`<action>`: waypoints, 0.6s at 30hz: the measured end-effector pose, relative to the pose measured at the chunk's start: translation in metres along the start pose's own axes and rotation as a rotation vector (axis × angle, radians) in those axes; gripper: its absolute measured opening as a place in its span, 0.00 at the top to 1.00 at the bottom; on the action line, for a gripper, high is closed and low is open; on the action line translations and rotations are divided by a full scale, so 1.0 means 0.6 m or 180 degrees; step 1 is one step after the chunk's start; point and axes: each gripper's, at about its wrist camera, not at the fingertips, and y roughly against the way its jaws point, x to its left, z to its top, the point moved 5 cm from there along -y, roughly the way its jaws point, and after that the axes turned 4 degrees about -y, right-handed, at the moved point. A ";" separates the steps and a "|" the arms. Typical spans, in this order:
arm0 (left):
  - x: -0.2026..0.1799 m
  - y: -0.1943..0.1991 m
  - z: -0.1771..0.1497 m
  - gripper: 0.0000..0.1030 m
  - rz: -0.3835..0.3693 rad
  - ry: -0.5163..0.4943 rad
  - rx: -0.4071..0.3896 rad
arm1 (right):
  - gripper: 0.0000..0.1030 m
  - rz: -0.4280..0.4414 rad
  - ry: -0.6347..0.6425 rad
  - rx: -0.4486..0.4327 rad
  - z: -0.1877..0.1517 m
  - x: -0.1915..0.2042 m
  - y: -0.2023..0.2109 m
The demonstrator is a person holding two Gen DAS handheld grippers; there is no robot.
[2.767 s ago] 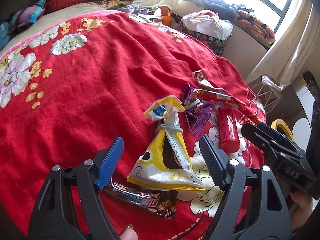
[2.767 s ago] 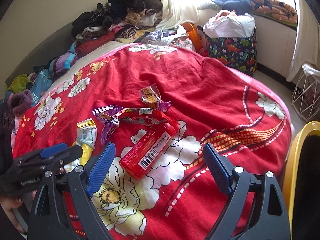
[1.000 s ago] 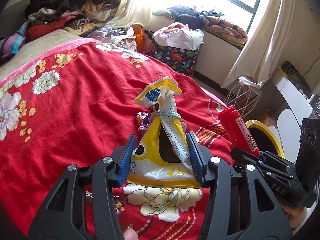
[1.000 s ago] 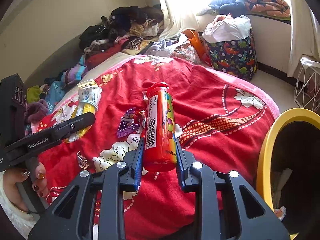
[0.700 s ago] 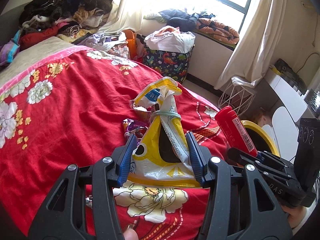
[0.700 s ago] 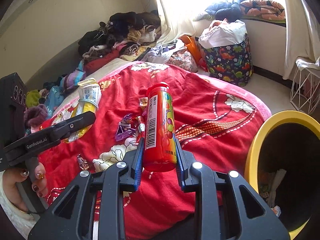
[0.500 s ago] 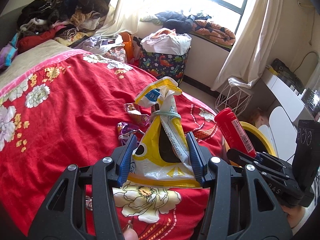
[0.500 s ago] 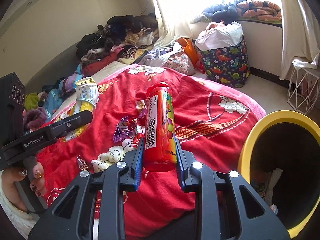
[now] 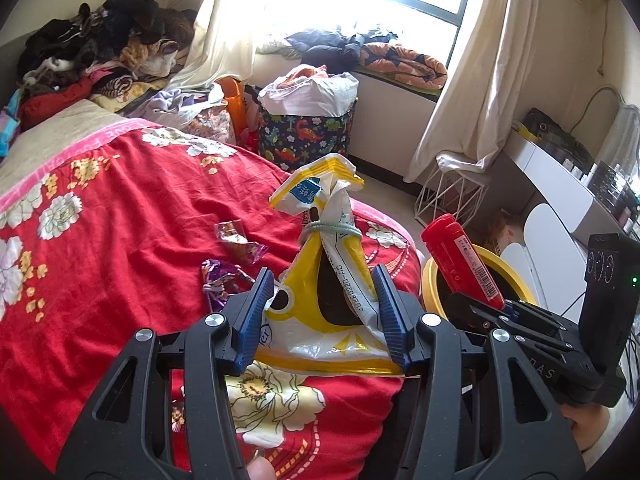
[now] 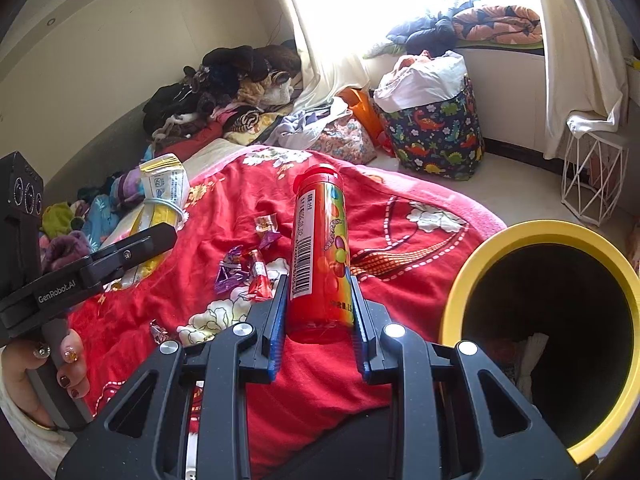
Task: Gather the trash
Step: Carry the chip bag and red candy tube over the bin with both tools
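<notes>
Trash in both grips: yellow-and-white snack bag (image 9: 320,312), neck tied with a pale band, sits upright between the blue pads of the left hand-held gripper (image 9: 322,312), lower centre of the left wrist frame, pads clamped on its sides, bag lifted clear of the bed. Red candy tube (image 10: 320,256), barcode facing the camera, cap up, stands centre of the right wrist frame with the right hand-held gripper (image 10: 318,316) closed on its lower half. Same tube appears tilted at right centre of the left wrist frame, over the bin rim. Loose wrappers on the red floral bedspread (image 9: 120,232): purple foil one (image 9: 222,280) just left of the left gripper's pad, clear crinkled one (image 9: 236,236) above it; in the right wrist frame a red wrapper (image 10: 258,276) lies beside the purple one, left of the tube. Yellow-rimmed bin (image 10: 472,272) with dark interior fills the lower right of the right wrist frame, beside the bed edge; some paper visible inside. A person's hand (image 10: 48,368) with dark painted nails holds the left gripper's handle at lower left of that frame. Further out: dinosaur-print hamper (image 9: 308,136) upper centre, white wire basket (image 9: 448,192) right of it under the curtain, clothes pile (image 9: 100,52) upper left.
</notes>
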 end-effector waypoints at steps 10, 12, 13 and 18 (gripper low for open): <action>-0.040 0.000 0.008 0.58 -0.0067 -0.0130 -0.0062 | 0.74 -0.0088 -0.0080 -0.0087 0.003 -0.026 0.025; -0.048 -0.002 0.010 0.58 -0.0084 -0.0149 -0.0064 | 0.74 -0.0104 -0.0102 -0.0100 0.002 -0.032 0.029; -0.053 -0.002 0.009 0.58 -0.0094 -0.0165 -0.0065 | 0.74 -0.0112 -0.0109 -0.0106 0.002 -0.035 0.031; -0.075 -0.005 0.010 0.58 -0.0138 -0.0238 -0.0073 | 0.74 -0.0148 -0.0154 -0.0130 0.001 -0.049 0.039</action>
